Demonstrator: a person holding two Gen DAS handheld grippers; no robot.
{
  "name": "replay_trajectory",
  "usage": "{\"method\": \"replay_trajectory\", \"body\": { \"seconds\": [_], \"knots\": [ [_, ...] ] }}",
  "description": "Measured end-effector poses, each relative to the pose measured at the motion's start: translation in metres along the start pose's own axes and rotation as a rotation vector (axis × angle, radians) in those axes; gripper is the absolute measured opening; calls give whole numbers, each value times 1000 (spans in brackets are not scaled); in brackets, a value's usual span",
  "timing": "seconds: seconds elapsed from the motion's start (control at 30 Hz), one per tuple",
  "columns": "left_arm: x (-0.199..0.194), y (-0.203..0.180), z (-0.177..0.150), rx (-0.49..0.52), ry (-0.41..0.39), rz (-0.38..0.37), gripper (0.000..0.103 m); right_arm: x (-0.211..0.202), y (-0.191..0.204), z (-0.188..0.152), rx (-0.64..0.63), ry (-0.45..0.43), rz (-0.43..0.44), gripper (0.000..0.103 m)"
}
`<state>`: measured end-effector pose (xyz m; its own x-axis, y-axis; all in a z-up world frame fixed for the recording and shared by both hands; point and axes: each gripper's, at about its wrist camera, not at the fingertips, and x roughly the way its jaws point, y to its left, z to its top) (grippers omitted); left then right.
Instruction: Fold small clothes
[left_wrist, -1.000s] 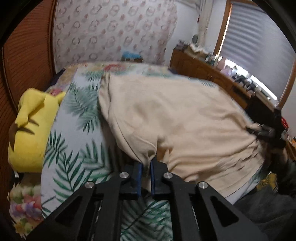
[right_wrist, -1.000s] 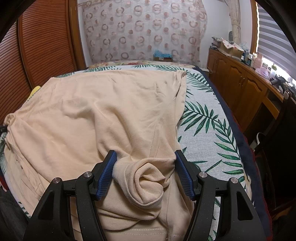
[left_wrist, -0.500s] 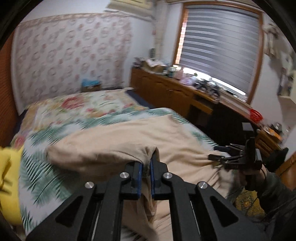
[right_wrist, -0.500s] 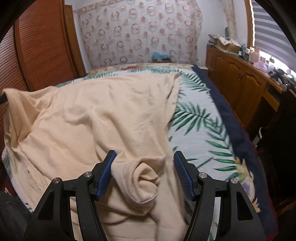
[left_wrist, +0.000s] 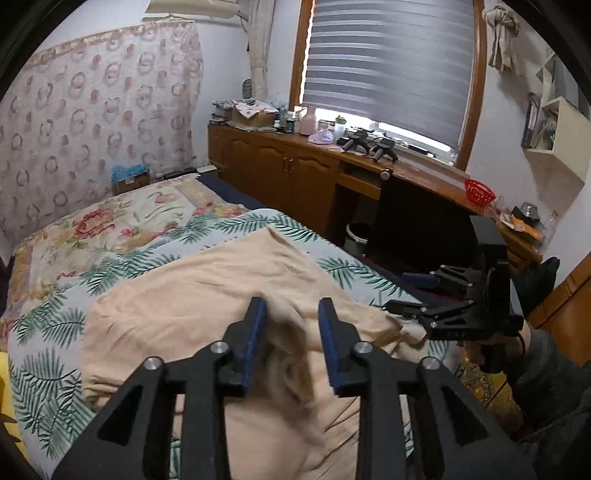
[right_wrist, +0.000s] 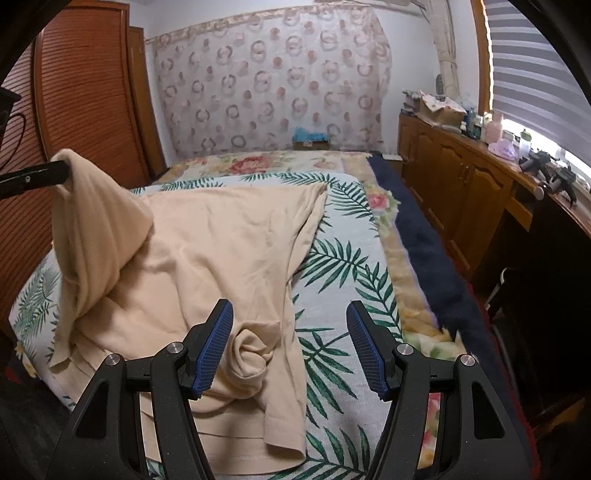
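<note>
A beige shirt (left_wrist: 207, 295) lies spread on the bed, one side folded over toward the middle. My left gripper (left_wrist: 291, 332) hovers above it and its jaws are opening, with a blurred fold of the shirt slipping down between the blue pads. In the right wrist view the left gripper (right_wrist: 33, 176) sits raised at the upper left, and a peak of the shirt (right_wrist: 229, 236) still hangs from its tip. My right gripper (right_wrist: 290, 347) stands open over the shirt's near edge. A rolled sleeve (right_wrist: 247, 354) lies beside its left pad, unpressed. The right gripper (left_wrist: 397, 290) also shows at the bed's right side.
The bed has a palm-leaf sheet (right_wrist: 332, 266) and a floral blanket (left_wrist: 110, 221) behind it. Wooden cabinets (right_wrist: 461, 192) with clutter run along the right under the window. Slatted wardrobe doors (right_wrist: 85, 110) stand on the left. A person's hand (left_wrist: 491, 354) grips the right tool.
My left gripper carried the shirt's edge up and across toward the right, then its jaws parted. The right gripper rose a little, so the rolled sleeve now sits lower, by the left pad.
</note>
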<state>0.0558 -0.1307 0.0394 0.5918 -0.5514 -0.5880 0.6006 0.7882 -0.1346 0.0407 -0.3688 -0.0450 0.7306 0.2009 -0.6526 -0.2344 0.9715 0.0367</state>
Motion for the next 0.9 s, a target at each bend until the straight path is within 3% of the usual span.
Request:
{"method": "replay_trajectory", "body": {
  "seconds": [0.1, 0.23, 0.4, 0.67, 0.9],
  "knots": [
    [-8, 4, -5, -18, -6, 10, 35, 3, 1, 0, 0, 6, 7, 65],
    [-20, 17, -18, -26, -21, 90, 36, 9, 9, 3, -10, 5, 28, 65],
    [-34, 49, -43, -105, -20, 150, 37, 17, 27, 16, -41, -1, 64, 65],
    [-49, 105, -89, -241, -1, 300, 37, 38, 77, 41, -154, -2, 141, 65],
    [-58, 134, -113, -307, 17, 367, 37, 66, 130, 66, -261, 15, 226, 65]
  ]
}}
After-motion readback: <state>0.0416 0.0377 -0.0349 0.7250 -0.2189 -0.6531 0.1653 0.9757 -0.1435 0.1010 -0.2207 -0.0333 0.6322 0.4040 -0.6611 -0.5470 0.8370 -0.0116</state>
